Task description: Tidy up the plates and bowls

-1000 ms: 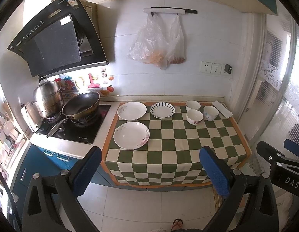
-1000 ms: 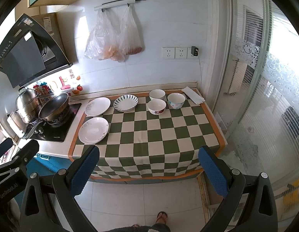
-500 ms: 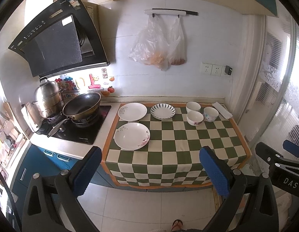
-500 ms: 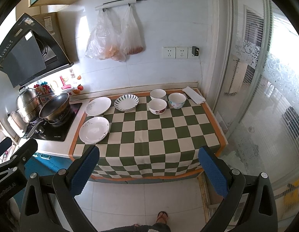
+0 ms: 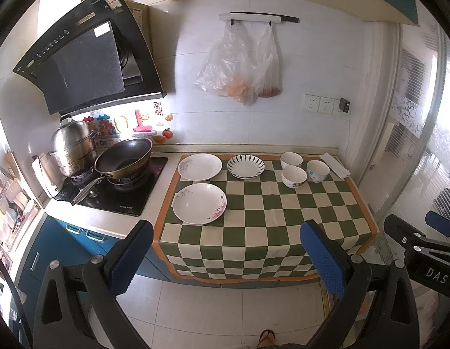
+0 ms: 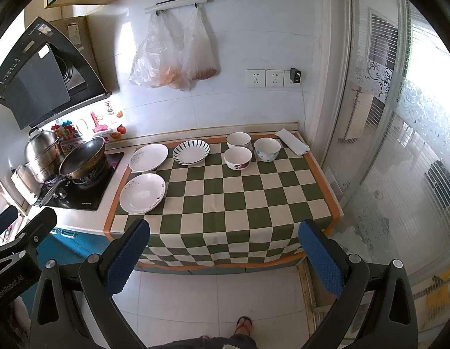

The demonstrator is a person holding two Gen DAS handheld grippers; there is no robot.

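On the far left of the bench sits a black stove with a steel pot and a dark pan whose handle sticks out toward the front edge. Right of the stove lies a green checked cloth with an orange border, and all the dishes are on it. Nearest the stove are two white plates: the front plate and, just behind it, the back plate. Right of the back plate is a striped plate. Further right, three bowls cluster close together: a plain bowl at the back, a flowered bowl in front of it, and a patterned bowl beside them. A folded cloth lies at the checked cloth's far right corner.

The front and middle of the checked cloth are bare. Two plastic bags hang on the wall well above the dishes.

The left gripper and right gripper both hang in front of the bench over the floor, fingers wide apart, holding nothing.
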